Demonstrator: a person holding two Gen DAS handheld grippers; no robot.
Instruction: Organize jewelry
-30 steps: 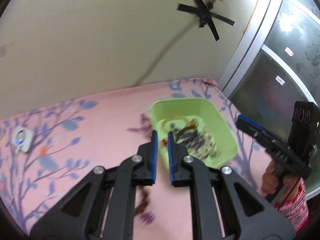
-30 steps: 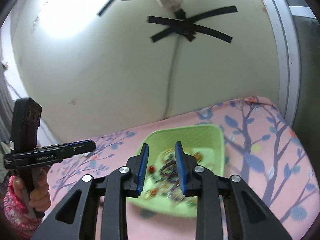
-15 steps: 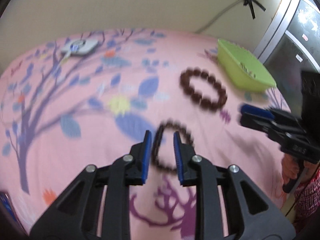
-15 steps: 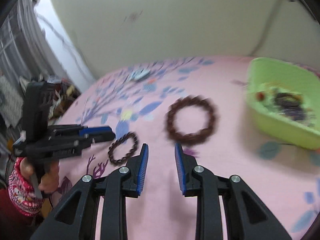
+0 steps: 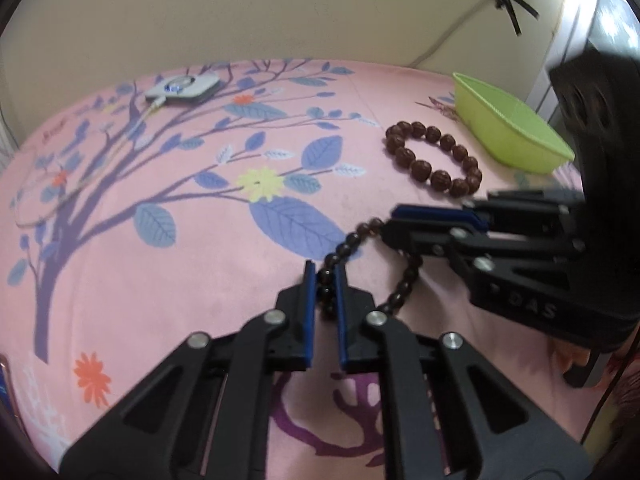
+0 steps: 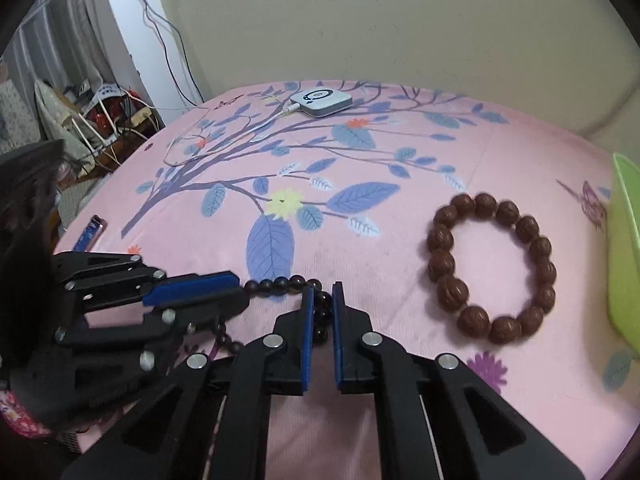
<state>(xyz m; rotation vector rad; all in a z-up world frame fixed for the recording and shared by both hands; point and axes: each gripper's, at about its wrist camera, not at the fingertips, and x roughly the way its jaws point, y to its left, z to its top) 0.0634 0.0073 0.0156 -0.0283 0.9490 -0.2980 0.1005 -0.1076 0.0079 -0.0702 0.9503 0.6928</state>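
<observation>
Both the left gripper [image 5: 324, 280] and right gripper [image 6: 320, 304] pinch opposite sides of the small dark bead bracelet [image 5: 352, 246] near the pink bedspread's [image 5: 200, 260] front edge, so pulling apart could snap its string.

Bare sheet [image 6: 400, 152] across frame centre and left: open passage. Big bracelet [image 6: 492, 272] blocks right-centre, tray [image 6: 624, 248] at right edge just beyond it. Device [image 6: 322, 102] and cable [image 6: 224, 136] occupy upper centre. Battery [image 6: 90, 234] at left edge.
</observation>
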